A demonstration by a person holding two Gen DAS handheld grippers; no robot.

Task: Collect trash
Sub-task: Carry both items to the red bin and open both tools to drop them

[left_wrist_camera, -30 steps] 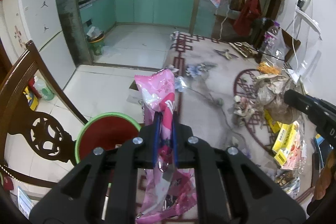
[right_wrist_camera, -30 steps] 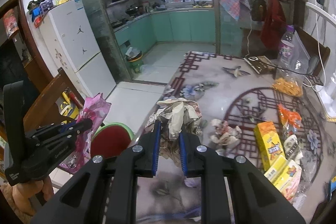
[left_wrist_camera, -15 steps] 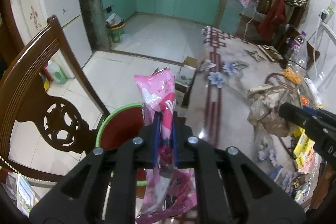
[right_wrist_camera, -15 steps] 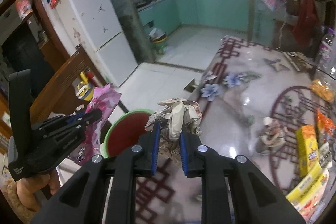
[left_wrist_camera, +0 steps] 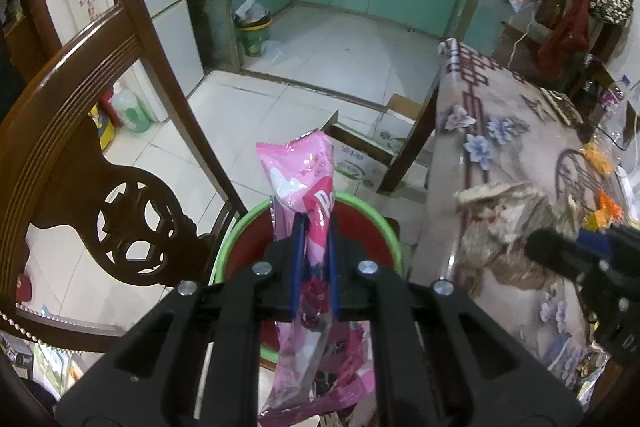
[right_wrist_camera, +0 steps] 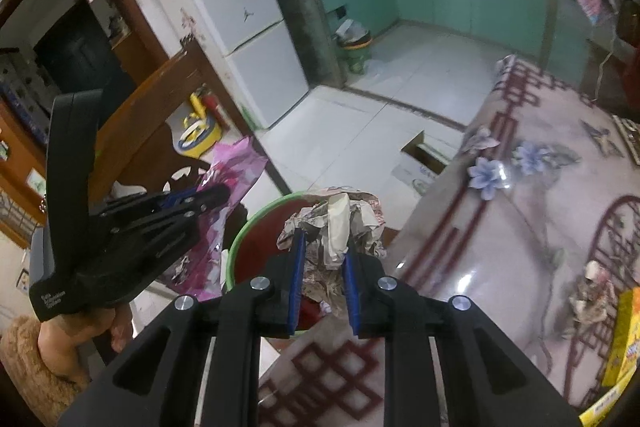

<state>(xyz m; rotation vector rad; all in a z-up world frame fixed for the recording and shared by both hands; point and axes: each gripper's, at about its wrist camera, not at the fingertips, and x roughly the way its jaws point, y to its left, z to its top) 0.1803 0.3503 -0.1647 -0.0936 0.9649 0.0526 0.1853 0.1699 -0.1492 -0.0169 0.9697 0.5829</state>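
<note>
A pink wrapper (left_wrist_camera: 308, 195) is clamped tight in the left gripper (left_wrist_camera: 314, 223), above the green-rimmed red bin (left_wrist_camera: 372, 223). The right gripper (right_wrist_camera: 323, 243), fingers narrowly parted, pinches crumpled paper (right_wrist_camera: 336, 223) over the bin's edge beside the surface (right_wrist_camera: 520, 227).

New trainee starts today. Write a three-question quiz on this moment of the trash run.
1. True or false: the left gripper is shut on a pink wrapper.
2. What does the right gripper hold? A) yellow box B) crumpled paper C) bottle
3. Fill in: the red bin has a ____ rim.

Key: 1 true. 2 B, the crumpled paper. 3 green.
</note>
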